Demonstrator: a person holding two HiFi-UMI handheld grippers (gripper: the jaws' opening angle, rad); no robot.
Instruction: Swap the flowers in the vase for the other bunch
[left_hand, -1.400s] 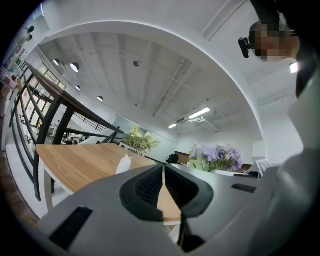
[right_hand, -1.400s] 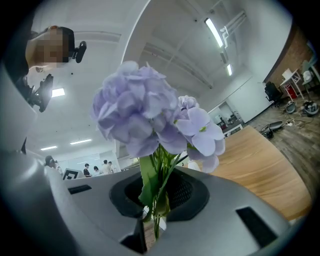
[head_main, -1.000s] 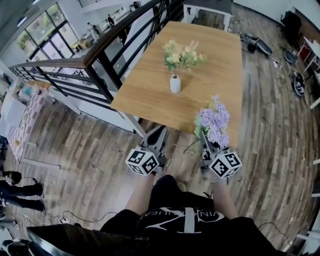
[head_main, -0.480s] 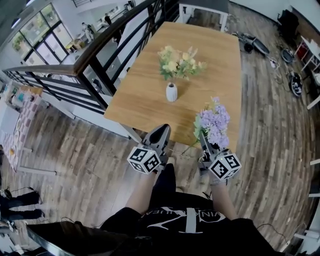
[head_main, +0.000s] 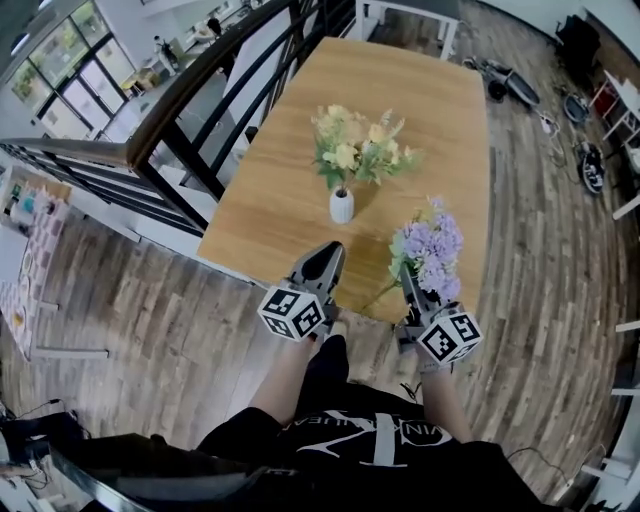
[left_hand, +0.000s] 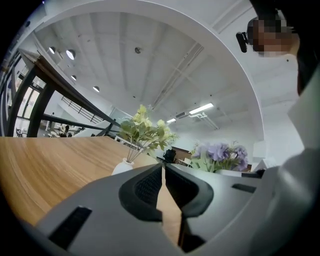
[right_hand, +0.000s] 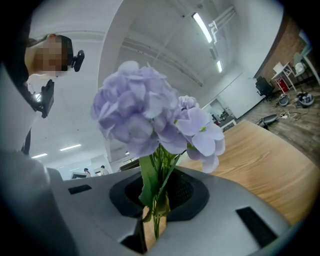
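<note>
A: So, how does the purple bunch look?

B: Pale lilac heads, full and rounded, on green stems with a leaf or two. It stands upright out of the right gripper, whose jaws are closed on the stems low down. The blooms rise well above the jaw tips.

A: And the other bunch?

B: The yellow bunch sits in the small white vase, cream and yellow flowers with green leaves fanning wide above the narrow neck. The vase stands upright just ahead of the left gripper, and ahead and to the left of the right gripper's jaws.

A: Is the left one carrying anything?

B: No. Its jaws are pressed together with nothing between them.

A: What about edges and room?

B: The near edge of the wooden table runs just beneath both pairs of jaws. Past the vase the tabletop stretches away as open wood. A dark railing runs along the table's left side, outside the left gripper. Plank floor lies to the right of the right gripper.
</note>
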